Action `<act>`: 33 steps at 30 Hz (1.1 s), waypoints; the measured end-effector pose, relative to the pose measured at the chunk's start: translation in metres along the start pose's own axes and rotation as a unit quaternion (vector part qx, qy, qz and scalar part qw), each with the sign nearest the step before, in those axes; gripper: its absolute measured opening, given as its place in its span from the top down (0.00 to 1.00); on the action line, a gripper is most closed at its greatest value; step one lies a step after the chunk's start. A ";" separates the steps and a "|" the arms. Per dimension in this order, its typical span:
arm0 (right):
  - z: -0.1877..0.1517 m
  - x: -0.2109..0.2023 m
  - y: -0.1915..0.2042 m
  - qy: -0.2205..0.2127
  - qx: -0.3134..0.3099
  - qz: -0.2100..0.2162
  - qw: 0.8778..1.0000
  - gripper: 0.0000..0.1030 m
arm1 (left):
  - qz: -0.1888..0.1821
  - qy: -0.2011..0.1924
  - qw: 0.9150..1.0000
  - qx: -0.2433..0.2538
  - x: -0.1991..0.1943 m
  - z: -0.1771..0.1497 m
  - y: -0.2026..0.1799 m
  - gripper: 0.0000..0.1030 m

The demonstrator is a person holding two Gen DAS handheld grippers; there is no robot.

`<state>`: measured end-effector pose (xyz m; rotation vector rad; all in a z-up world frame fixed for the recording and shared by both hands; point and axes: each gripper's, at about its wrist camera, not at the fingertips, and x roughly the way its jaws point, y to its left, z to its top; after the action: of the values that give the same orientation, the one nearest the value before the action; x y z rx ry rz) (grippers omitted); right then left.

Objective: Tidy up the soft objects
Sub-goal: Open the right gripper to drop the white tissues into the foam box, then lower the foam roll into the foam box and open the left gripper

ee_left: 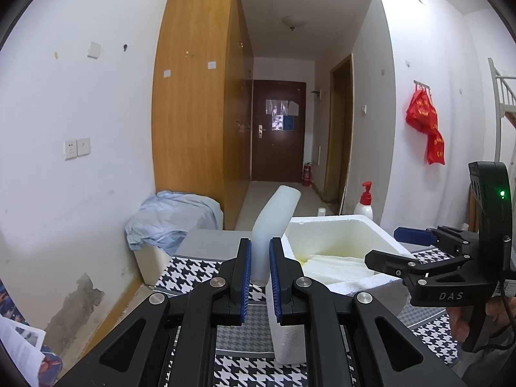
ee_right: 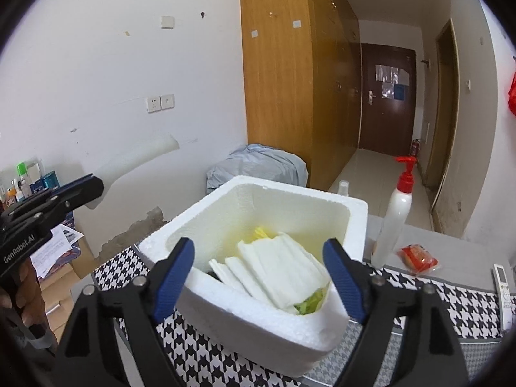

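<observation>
A: Nearest first. What is my left hand-held gripper (ee_left: pixel 259 272) doing?

B: Its blue-padded jaws are clamped on a pale foam strip (ee_left: pixel 274 222). The strip stands tilted, its upper end leaning right and away, raised above the houndstooth cloth (ee_left: pixel 190 269) on the counter.

A: And my right hand-held gripper (ee_right: pixel 259 277)?

B: Jaws wide apart, holding nothing. It hovers at the near wall of the white foam box (ee_right: pixel 258 322), one finger to either side of the opening.

A: Contents of the box?

B: A fanned stack of white foam sheets (ee_right: pixel 277 274) leans toward the near right corner. Something yellow-green shows beneath it and a bit of yellow behind; I cannot tell what either is.

A: Where does the strip sit relative to the box?

B: From the left wrist view, just beside the box's left wall, outside it. I cannot tell whether they touch.

A: Farther out?

B: A white pump bottle (ee_right: pixel 395 213) with a red top stands right of the box, a small red packet (ee_right: pixel 418 259) near its base. Beyond the counter a blue cloth (ee_left: pixel 167 217) drapes a white bin beside the wooden wardrobe (ee_left: pixel 196 96).
</observation>
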<state>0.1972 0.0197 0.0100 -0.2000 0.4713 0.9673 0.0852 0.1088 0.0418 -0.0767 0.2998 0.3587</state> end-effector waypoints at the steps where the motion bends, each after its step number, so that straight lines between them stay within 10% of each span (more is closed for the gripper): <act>1: 0.000 0.000 0.000 0.001 0.001 0.001 1.000 0.15 | -0.001 0.001 1.000 0.000 0.001 0.000 0.000 0.88; 33: -0.016 -0.044 -0.025 -0.025 0.012 -0.042 0.999 0.01 | -0.047 0.011 0.999 0.018 0.025 0.004 -0.029 0.85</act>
<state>0.1921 -0.0328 0.0154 -0.1725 0.4255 0.8811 0.1190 0.0901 0.0387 -0.0594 0.3224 0.2595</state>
